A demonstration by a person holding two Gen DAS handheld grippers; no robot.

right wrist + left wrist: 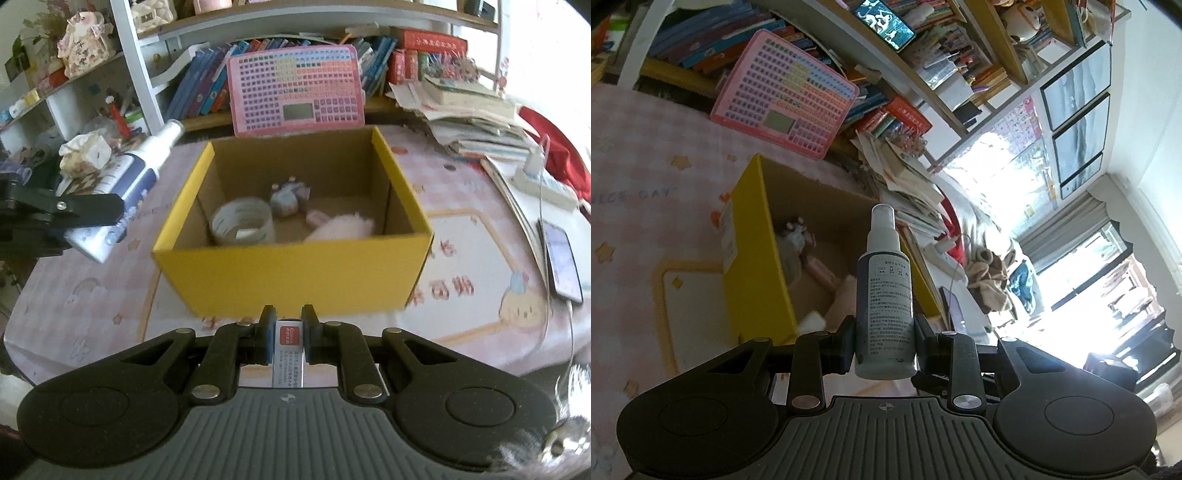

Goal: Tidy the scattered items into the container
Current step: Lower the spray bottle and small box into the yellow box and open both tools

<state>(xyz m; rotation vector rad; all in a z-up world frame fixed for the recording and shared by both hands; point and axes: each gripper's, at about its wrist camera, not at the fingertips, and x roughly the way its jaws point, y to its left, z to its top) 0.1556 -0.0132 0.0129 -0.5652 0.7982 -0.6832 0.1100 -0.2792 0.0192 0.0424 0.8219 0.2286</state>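
Observation:
My left gripper [884, 332] is shut on a spray bottle [884, 295] with a white cap and dark blue label, held near the open yellow cardboard box [750, 258]. In the right wrist view the same bottle [125, 188] and left gripper [110, 214] hang left of the box [295, 277]. My right gripper [288, 332] is shut on a small flat pack with a red label [289, 347], just in front of the box's near wall. Inside the box lie a tape roll [242, 225], a small grey figure [290, 197] and a pink plush toy [343, 227].
A pink toy keyboard [295, 90] leans against book shelves behind the box. Stacked papers and books [472, 114] lie at the right, with a power strip [543, 182] and a phone [563, 262]. A pink patterned cloth [461, 240] covers the table.

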